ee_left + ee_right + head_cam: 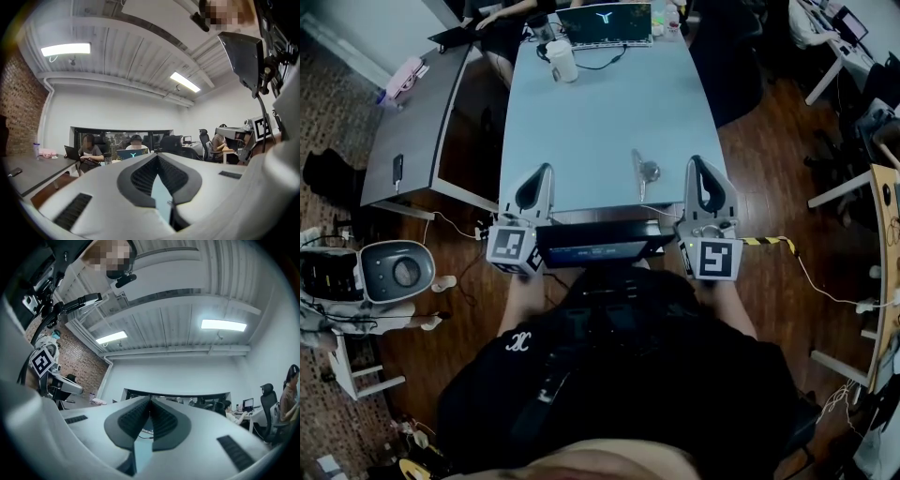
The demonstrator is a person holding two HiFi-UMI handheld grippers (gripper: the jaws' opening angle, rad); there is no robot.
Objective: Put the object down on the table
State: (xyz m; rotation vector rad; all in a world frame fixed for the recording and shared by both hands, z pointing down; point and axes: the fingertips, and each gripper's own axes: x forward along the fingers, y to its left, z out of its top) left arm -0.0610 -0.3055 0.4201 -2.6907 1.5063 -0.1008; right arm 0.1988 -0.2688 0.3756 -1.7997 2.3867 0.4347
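Left tongs (546,172) and right tongs (697,164) hang closed, empty, over a pale-blue office table (600,122).

The head view looks steeply down from high above the person onto the near end of the table (600,122). Each gripper view sits low at that near end, close behind its own jaws, and faces level towards the far end. The head view shows the laptop (605,23) there, and the left gripper view shows the same laptop (132,153).
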